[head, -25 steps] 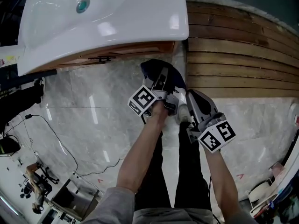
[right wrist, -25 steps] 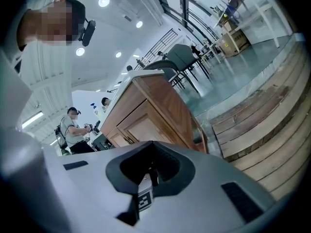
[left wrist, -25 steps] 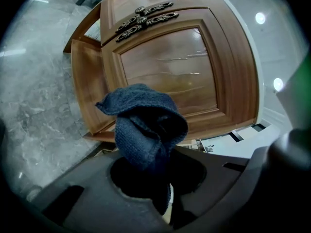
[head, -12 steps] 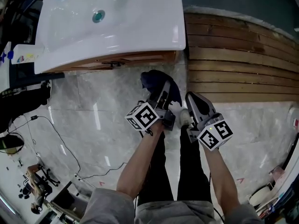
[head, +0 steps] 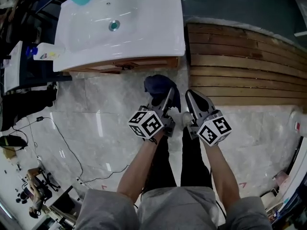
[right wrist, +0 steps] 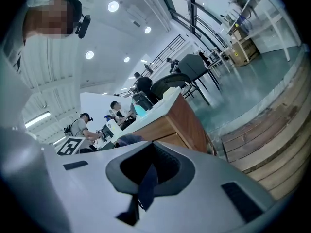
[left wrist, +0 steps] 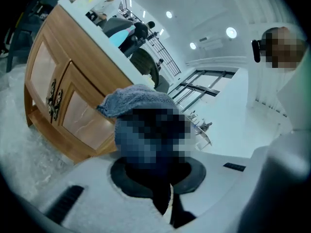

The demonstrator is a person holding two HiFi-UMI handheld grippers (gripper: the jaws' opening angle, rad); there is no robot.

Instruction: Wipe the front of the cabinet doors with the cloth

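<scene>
My left gripper [head: 168,94] is shut on a dark blue cloth [head: 159,85], which bunches up over the jaws above the marble floor. In the left gripper view the cloth [left wrist: 138,98] hides the jaw tips, and the wooden cabinet doors [left wrist: 80,115] with dark metal handles [left wrist: 53,100] stand to the left, apart from it. In the head view the cabinet front [head: 139,64] shows as a thin strip under the white sink top [head: 144,28]. My right gripper [head: 190,96] is beside the left one, shut with nothing in it, and it faces the cabinet's corner [right wrist: 182,120].
A curved wooden step platform [head: 240,66] lies right of the cabinet. A black cable [head: 62,143] runs over the marble floor at left. A bottle [head: 48,51] lies left of the sink top. Several people stand behind the counter [right wrist: 116,113].
Both grippers have drawn back from the cabinet and closer together. The left one still holds the cloth. The head view has shifted, so the sink top now sits further right.
</scene>
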